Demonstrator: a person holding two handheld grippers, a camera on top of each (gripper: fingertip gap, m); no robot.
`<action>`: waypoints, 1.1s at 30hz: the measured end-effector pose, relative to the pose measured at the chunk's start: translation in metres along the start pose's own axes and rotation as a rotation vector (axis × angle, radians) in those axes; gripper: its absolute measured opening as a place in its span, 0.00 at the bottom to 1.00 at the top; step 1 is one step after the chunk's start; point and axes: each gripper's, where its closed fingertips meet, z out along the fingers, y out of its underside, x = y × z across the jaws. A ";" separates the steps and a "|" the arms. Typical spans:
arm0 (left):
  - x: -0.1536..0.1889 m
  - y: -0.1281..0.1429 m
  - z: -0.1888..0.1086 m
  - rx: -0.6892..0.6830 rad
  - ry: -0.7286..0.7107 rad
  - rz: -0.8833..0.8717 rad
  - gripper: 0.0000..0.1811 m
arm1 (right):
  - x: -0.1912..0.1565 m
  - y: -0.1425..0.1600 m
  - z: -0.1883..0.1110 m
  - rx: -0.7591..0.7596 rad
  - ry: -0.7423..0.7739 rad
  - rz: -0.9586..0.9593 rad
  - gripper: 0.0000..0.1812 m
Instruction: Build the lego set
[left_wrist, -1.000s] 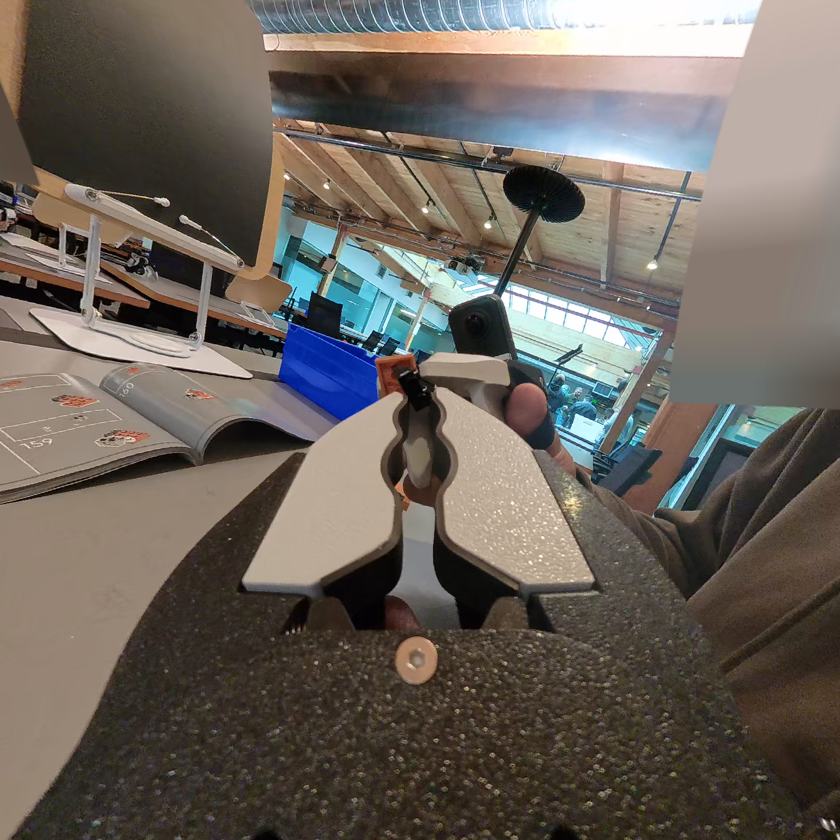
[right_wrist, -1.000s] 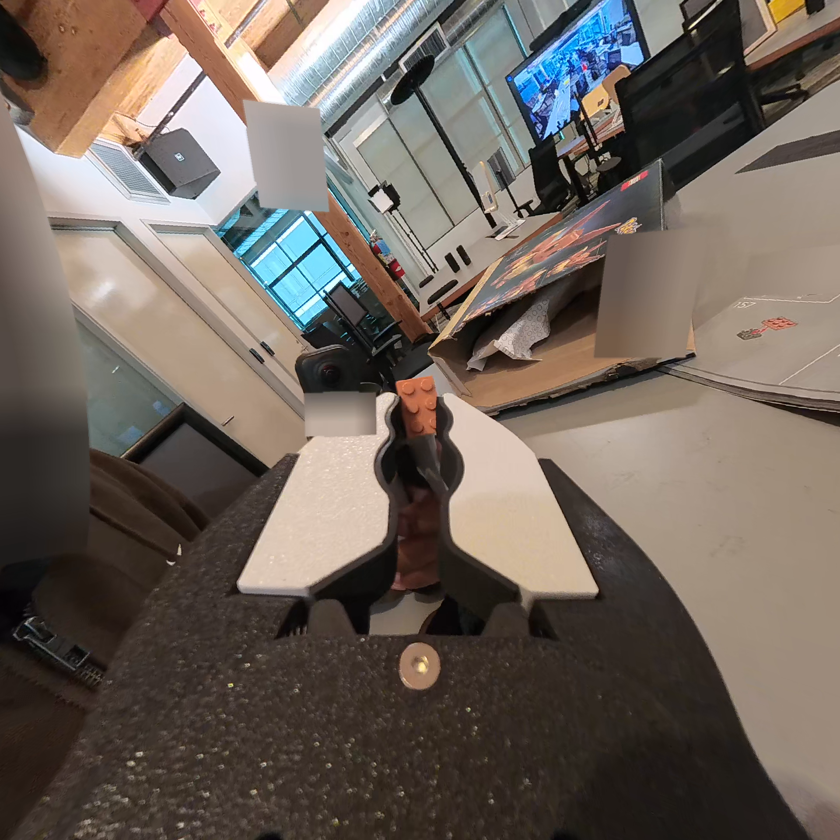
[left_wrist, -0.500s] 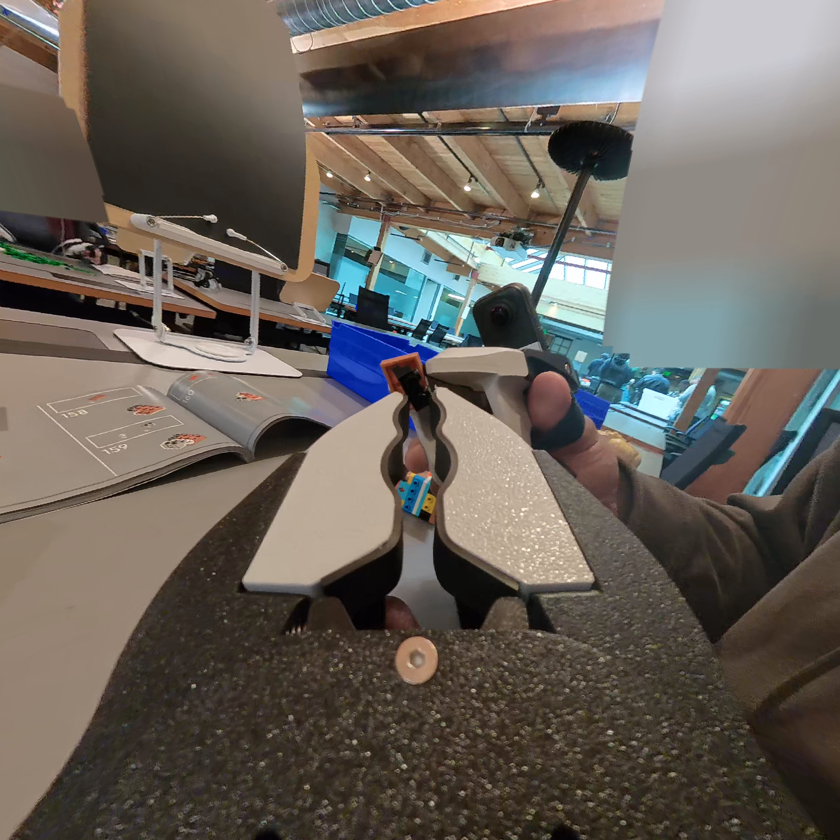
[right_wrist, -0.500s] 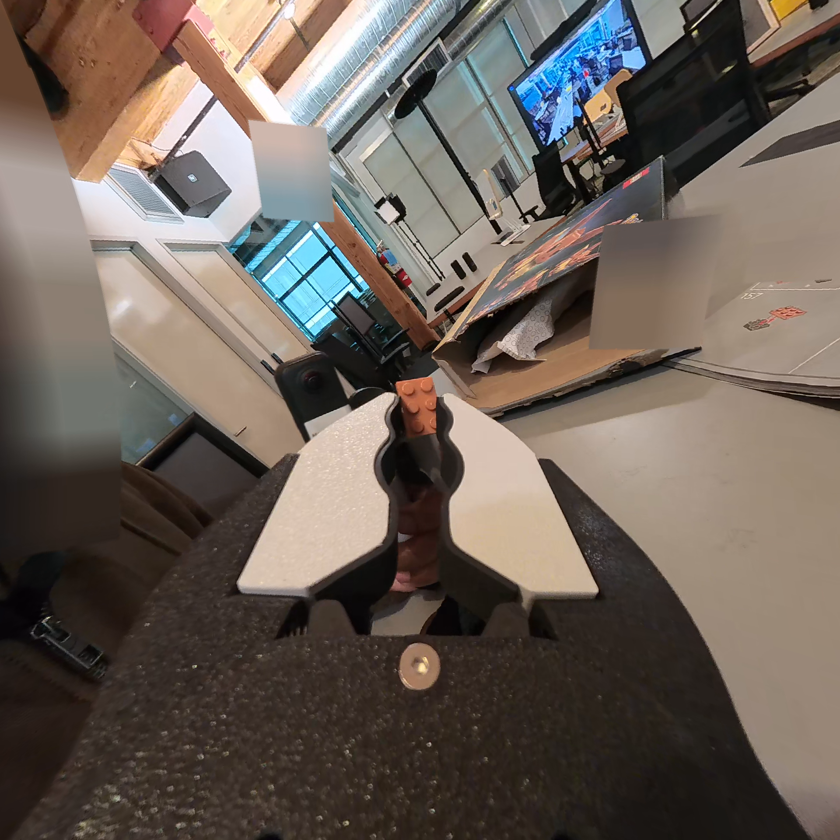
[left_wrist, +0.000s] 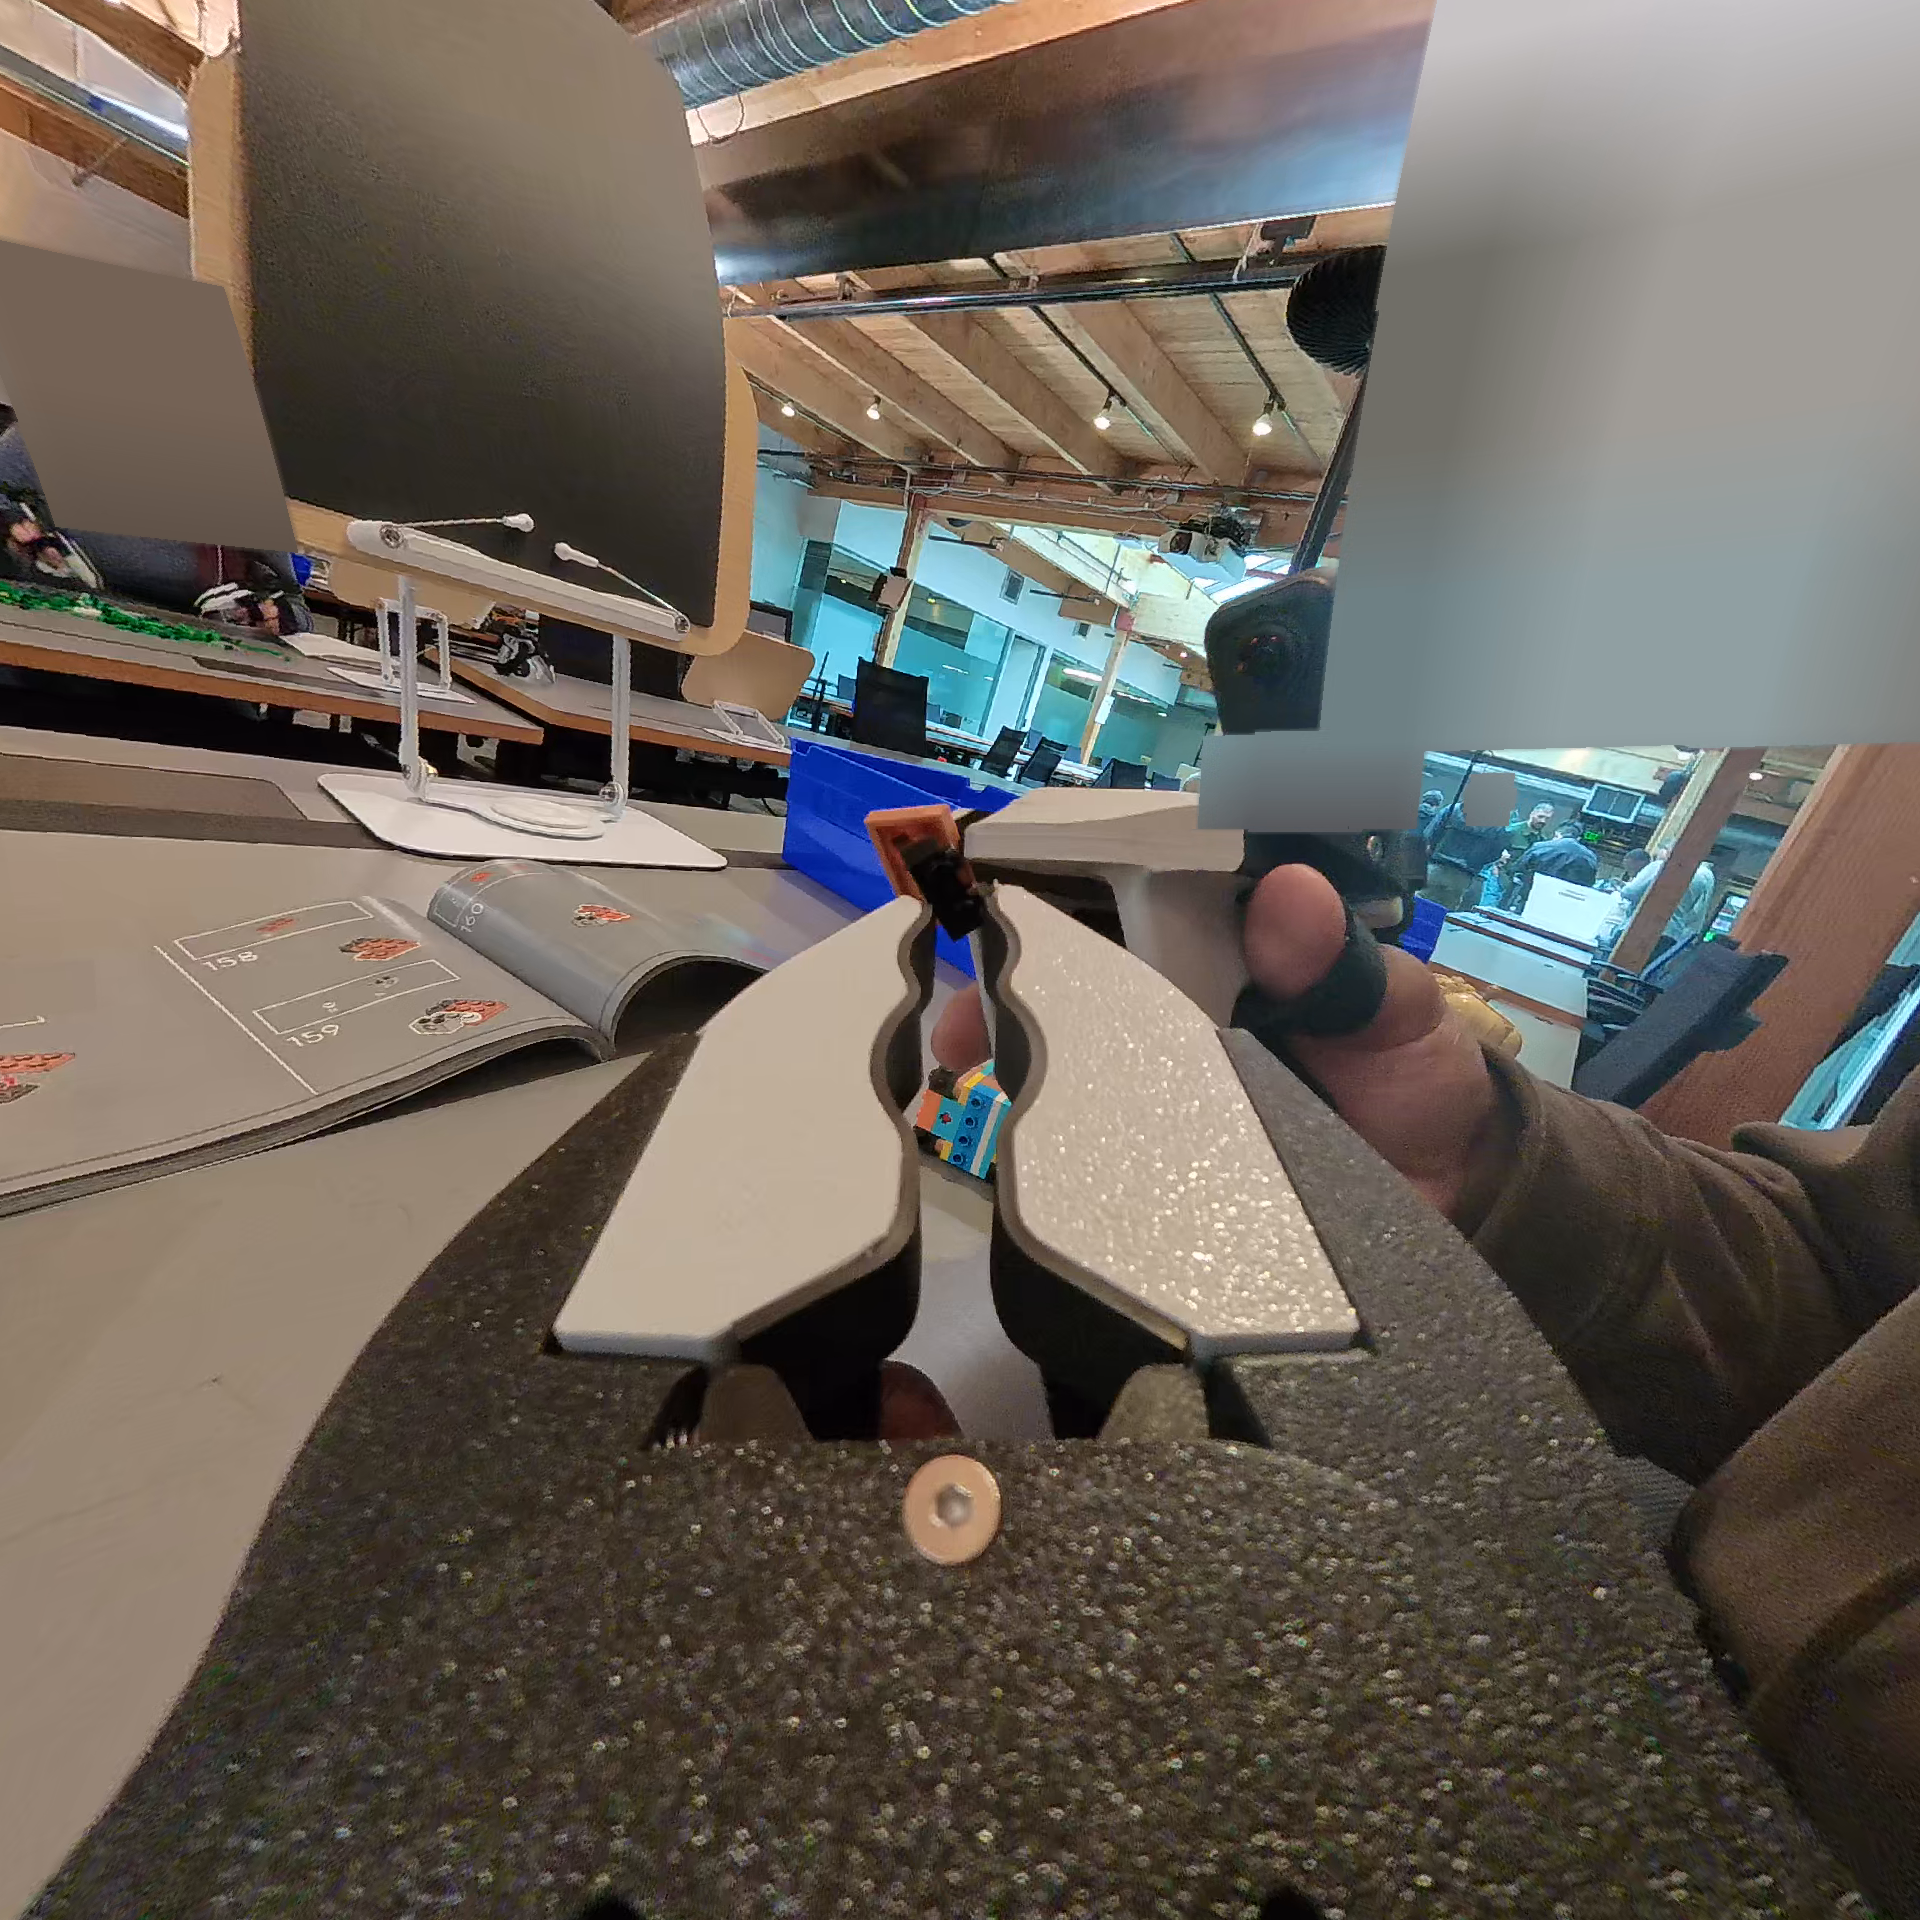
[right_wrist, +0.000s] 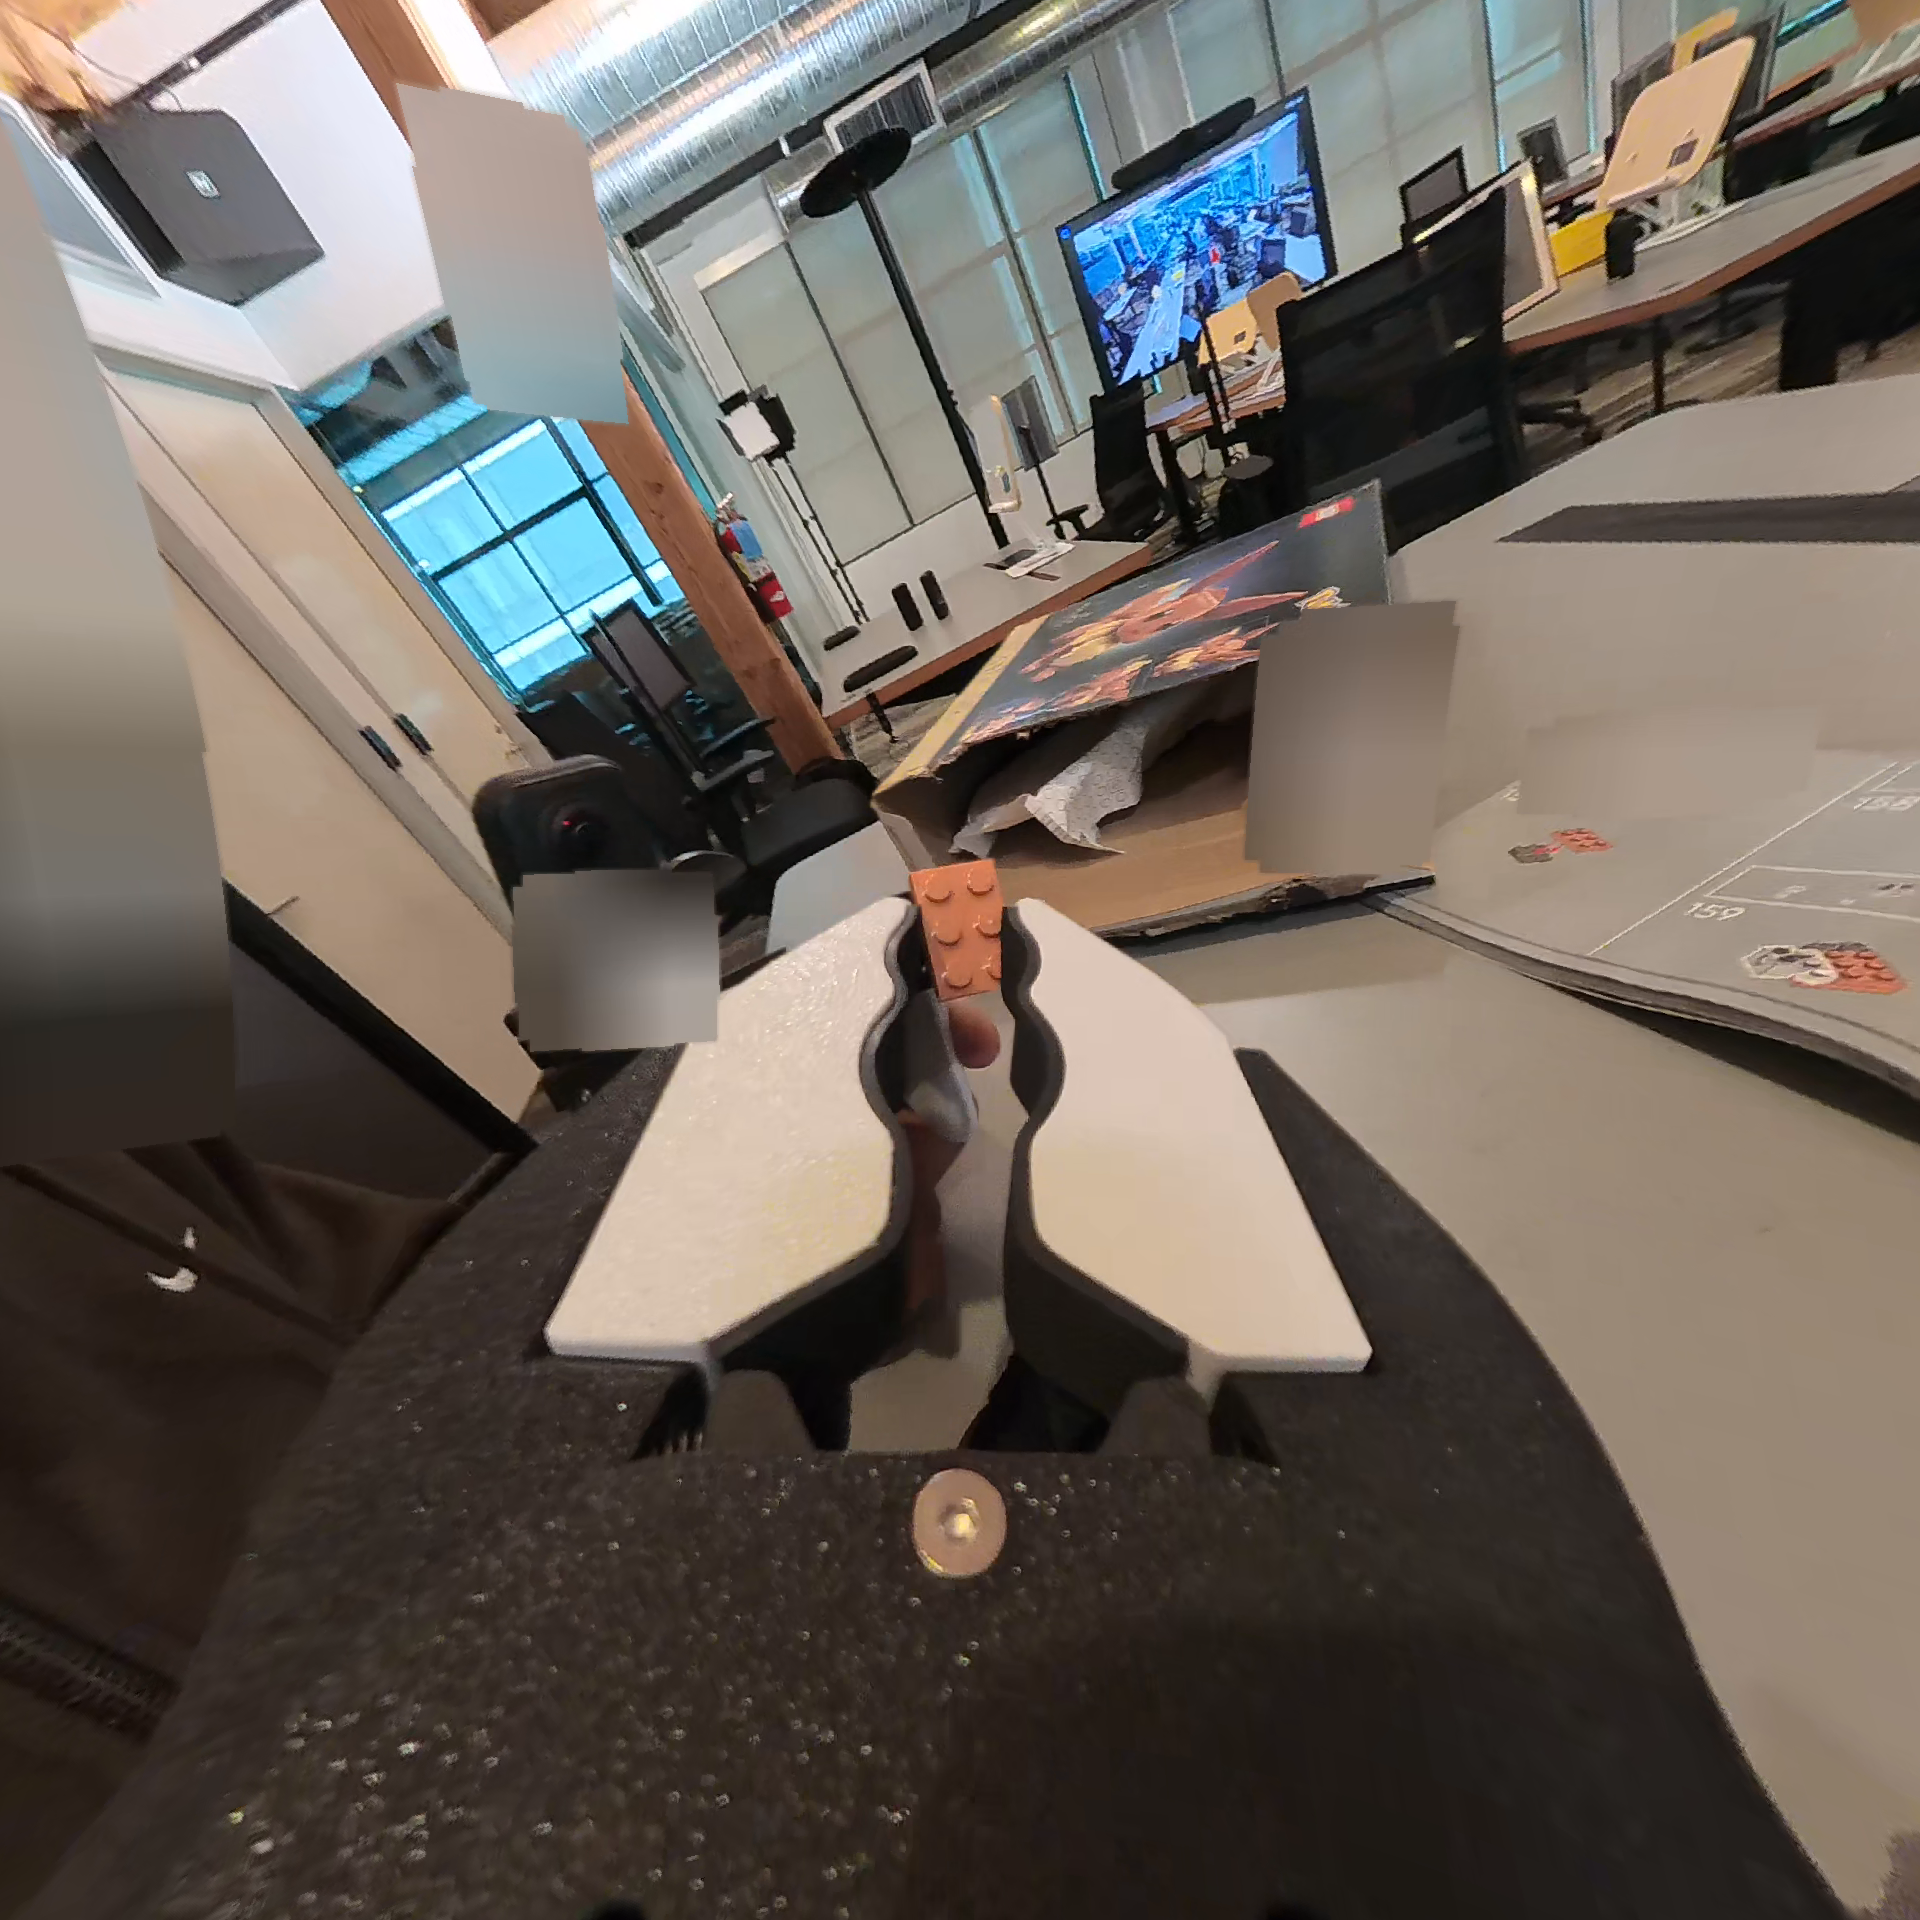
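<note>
Since the earlier frames the right claw (right_wrist: 961, 951) has parted slightly; whether it grips the orange plate (right_wrist: 958, 931) cannot be told. The left claw (left_wrist: 958, 914), clenched on the plate's black underpiece (left_wrist: 948, 891), holds it at 12 o'clock, long axis upright, above the surface (left_wrist: 187, 1351).

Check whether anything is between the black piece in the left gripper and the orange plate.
Nothing visible is. The black piece, pinched in the left gripper, already sits against the orange plate, which the right gripper holds at its tips.
</note>
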 end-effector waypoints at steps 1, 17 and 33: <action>0.000 0.000 0.000 0.001 0.001 -0.001 0.05 | 0.000 0.000 0.000 -0.001 0.009 -0.015 0.08; 0.006 -0.005 -0.002 0.036 0.055 -0.032 0.04 | -0.010 -0.003 -0.001 0.057 -0.035 0.026 0.07; 0.006 -0.007 -0.003 0.050 0.054 -0.032 0.04 | -0.011 -0.004 0.001 0.076 -0.001 0.013 0.08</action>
